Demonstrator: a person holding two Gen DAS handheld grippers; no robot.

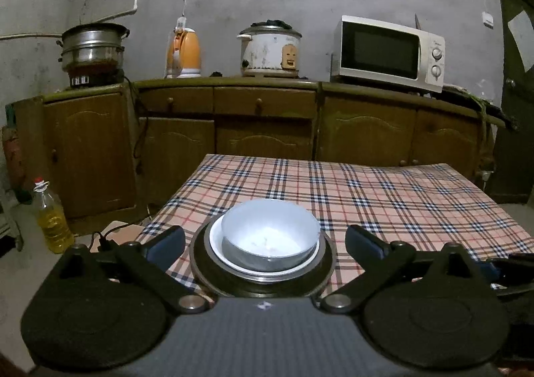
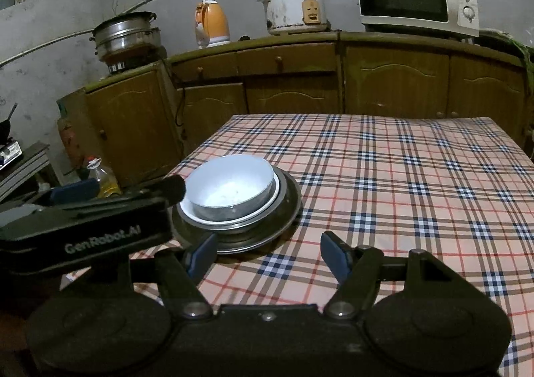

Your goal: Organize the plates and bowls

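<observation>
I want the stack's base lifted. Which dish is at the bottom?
The dark metal plate, widest of the three, under the white plate and the white bowl.

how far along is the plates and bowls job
Mostly done, it seems: the white bowl sits in a white plate, on a metal plate, one stack near the table's left edge. Nothing is in hand; the left hand-held gripper and right hand-held gripper are both open and empty. No other dishes are visible on the table.

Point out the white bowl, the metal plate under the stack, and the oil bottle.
white bowl (image 1: 267, 236), left wrist view, inner floor.
metal plate (image 2: 287, 206), right wrist view, right rim.
oil bottle (image 1: 53, 223), left wrist view, body.
</observation>
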